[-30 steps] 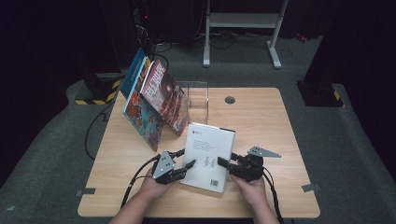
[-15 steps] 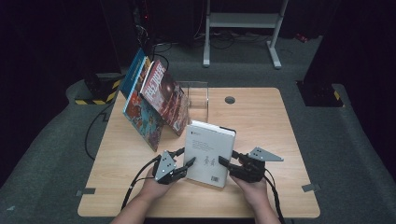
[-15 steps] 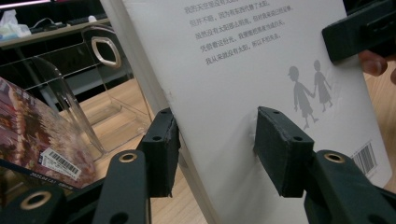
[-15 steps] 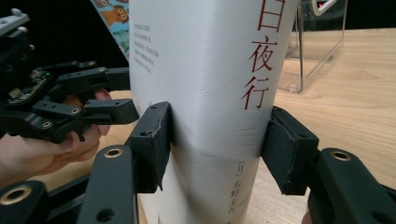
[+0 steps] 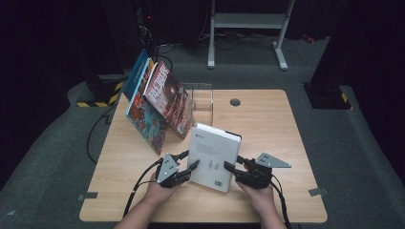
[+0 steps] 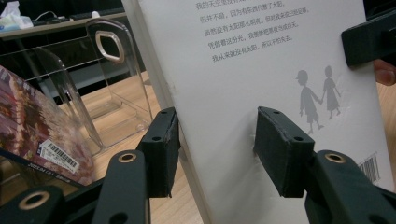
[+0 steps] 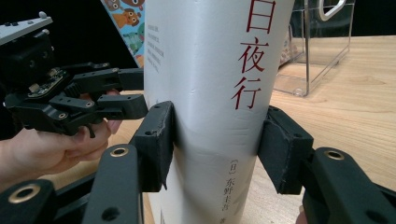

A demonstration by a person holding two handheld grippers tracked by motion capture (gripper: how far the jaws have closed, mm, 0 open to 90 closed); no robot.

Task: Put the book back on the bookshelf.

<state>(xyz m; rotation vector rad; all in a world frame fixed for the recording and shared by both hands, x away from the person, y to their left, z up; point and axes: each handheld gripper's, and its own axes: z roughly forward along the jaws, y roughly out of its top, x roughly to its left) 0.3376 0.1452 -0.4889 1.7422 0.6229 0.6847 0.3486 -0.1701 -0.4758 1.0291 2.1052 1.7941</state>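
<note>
A white hardback book point(image 5: 212, 152) stands tilted on its lower edge near the front of the wooden table point(image 5: 272, 129). My left gripper point(image 5: 189, 160) is shut on its left edge, one pad on the back cover with the two grey figures point(image 6: 317, 95) and one behind it. On the other side my right gripper point(image 5: 234, 163) clamps the spine with red characters point(image 7: 247, 51). Its jaws have just been closing on the book, and both pads point(image 7: 156, 140) now press on it. The left gripper point(image 7: 126, 91) also shows beyond the book in the right gripper view.
Several colourful books point(image 5: 157, 105) lean against a clear acrylic stand point(image 5: 203, 98) at the back left of the table. A round cable hole point(image 5: 234, 101) lies behind the white book. A white desk frame point(image 5: 248, 28) stands on the dark floor beyond.
The white book has tipped up slightly and stands a bit more upright. The right gripper has shifted slightly against the spine. The left gripper has stayed where it was.
</note>
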